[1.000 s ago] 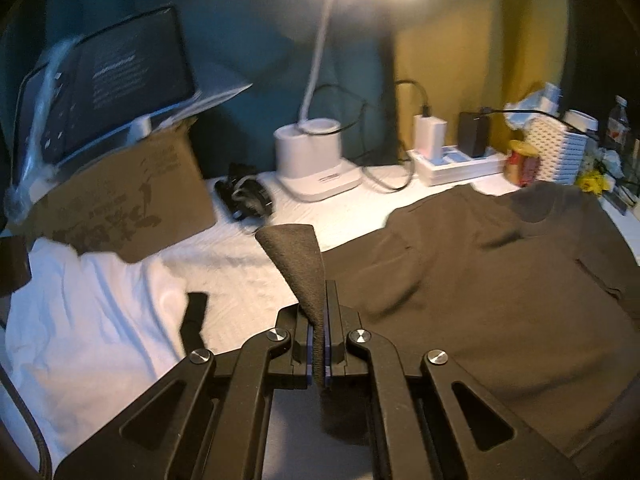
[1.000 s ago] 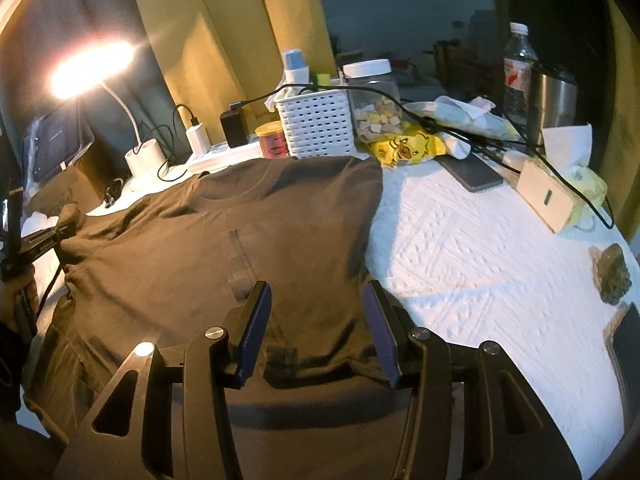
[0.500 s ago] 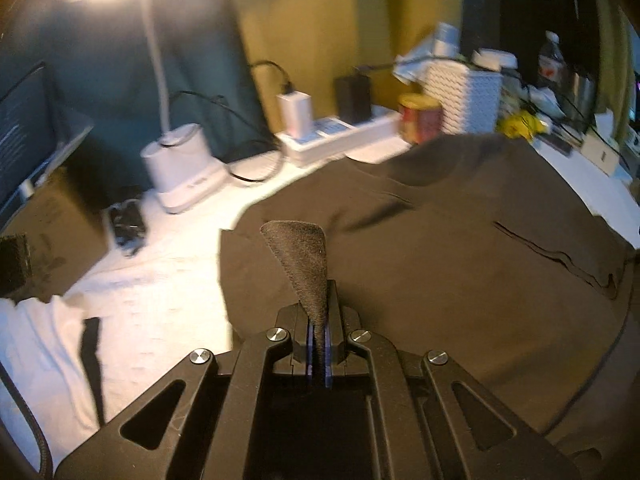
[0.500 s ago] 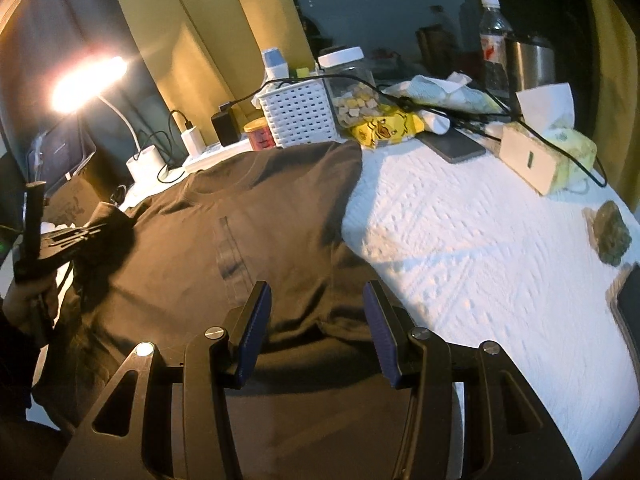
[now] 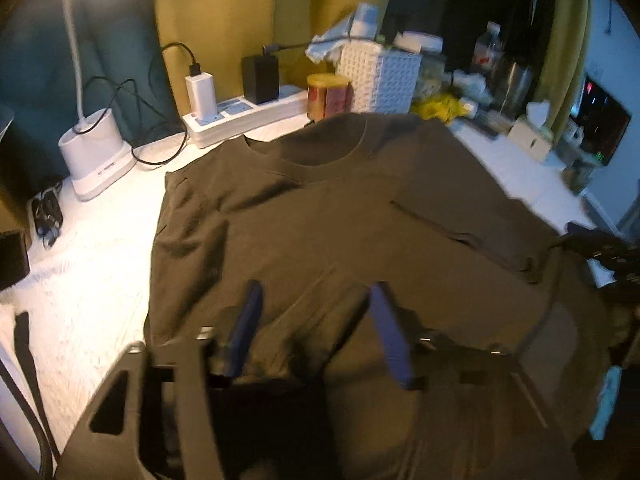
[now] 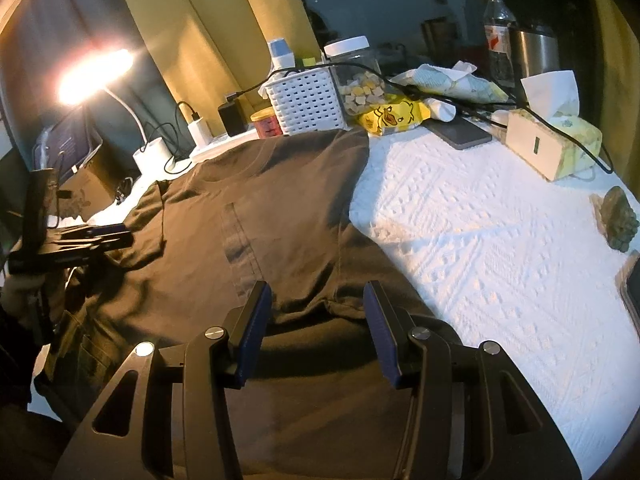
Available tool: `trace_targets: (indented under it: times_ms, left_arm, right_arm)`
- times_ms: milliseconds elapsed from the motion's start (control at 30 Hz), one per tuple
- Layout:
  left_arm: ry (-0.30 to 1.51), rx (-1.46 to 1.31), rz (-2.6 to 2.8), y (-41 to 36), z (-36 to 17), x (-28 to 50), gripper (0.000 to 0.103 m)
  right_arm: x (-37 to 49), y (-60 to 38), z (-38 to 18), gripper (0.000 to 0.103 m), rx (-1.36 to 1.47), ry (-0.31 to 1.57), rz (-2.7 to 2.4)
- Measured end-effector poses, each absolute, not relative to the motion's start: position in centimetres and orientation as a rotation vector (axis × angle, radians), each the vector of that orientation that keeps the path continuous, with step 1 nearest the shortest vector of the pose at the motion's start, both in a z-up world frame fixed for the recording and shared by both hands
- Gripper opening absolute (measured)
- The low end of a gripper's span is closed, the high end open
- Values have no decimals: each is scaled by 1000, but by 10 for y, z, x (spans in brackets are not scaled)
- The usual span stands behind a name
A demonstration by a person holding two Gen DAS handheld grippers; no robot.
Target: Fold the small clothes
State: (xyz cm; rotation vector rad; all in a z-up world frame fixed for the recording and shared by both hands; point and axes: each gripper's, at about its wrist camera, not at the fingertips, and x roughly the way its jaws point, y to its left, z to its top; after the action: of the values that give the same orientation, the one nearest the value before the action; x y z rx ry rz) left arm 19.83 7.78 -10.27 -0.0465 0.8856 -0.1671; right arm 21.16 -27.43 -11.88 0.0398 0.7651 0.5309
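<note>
Left gripper [image 5: 316, 332]: jaws opening, blue pads apart, nothing pinched. The dark cloth lies under and between the fingers, pads not pressing on it. This view is motion-blurred.

Right gripper [image 6: 316, 328]: jaws standing apart, about halfway, nothing held. It hovers over the near hem of the shirt; a hem fold shows in the gap between the fingers, not gripped.

Dark brown T-shirt [image 5: 360, 216]: spread flat on the white textured table cover [image 6: 480, 240], collar at the far end, hem at the near edge. Its left sleeve is folded in over the body, its right side folded over too, leaving a straight edge along the cover. A chest pocket [image 6: 240, 240] shows as a darker rectangle.

Seen from the right wrist view, the left gripper [image 6: 116, 238] sits at the shirt's left side, held by a hand [image 6: 20, 292] low at the left edge.

Far left: a white desk lamp [image 5: 94, 156], lit, cables around its base. Beside it to the right, a power strip [image 5: 248, 114] with a white charger and a black adapter plugged in. Then a small red tin [image 5: 326, 96] and a white lattice basket [image 6: 306, 100], both just beyond the collar.

Far right: a yellow duck-print packet [image 6: 390, 116], a phone [image 6: 460, 132] lying flat, a tissue box [image 6: 556, 144], a water bottle [image 6: 498, 36].
</note>
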Motion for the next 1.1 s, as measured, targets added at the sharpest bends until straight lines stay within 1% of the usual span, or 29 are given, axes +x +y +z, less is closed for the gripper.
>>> trace_targets:
  times_ms: [200,433,567,600,633,667,700,733,800,967,1100]
  left_arm:
    - [869,-94,-91,114,-91,166,59]
    - [883,-208,-13,169,-112,144,59]
    - [884,-265,-40,175,-122,143,59]
    - [879,-269,-59,174,-122,144,57]
    - [877,-268,-78,170,-123,145,44]
    - [882,-259,-101,165,-123,146,37]
    - [886,-242,-115,161,-123,147,26]
    - [885,-220,-122,157,-122,147,19]
    - [877,-172,-134,147,-118,144,13]
    - [844,-30,-153,122,-107,129,12]
    - [914,39,-248,102,-115,117,12]
  right_arm:
    - [209,-265,-117,51,19,767,541]
    - [205,-251,-111,51,-9,760,552]
    - [201,-243,-109,51,-23,759,559]
    - [200,-241,-108,51,-26,759,560]
    - [199,-240,-108,51,-27,759,561]
    - [198,-239,-108,51,-29,759,561]
    - [198,-238,-108,51,-30,758,562]
    - [198,-238,-107,51,-30,758,561]
    - [198,-238,-107,51,-30,759,561]
    - [197,-237,-108,51,-31,761,562]
    - [197,-238,-109,51,-29,761,563]
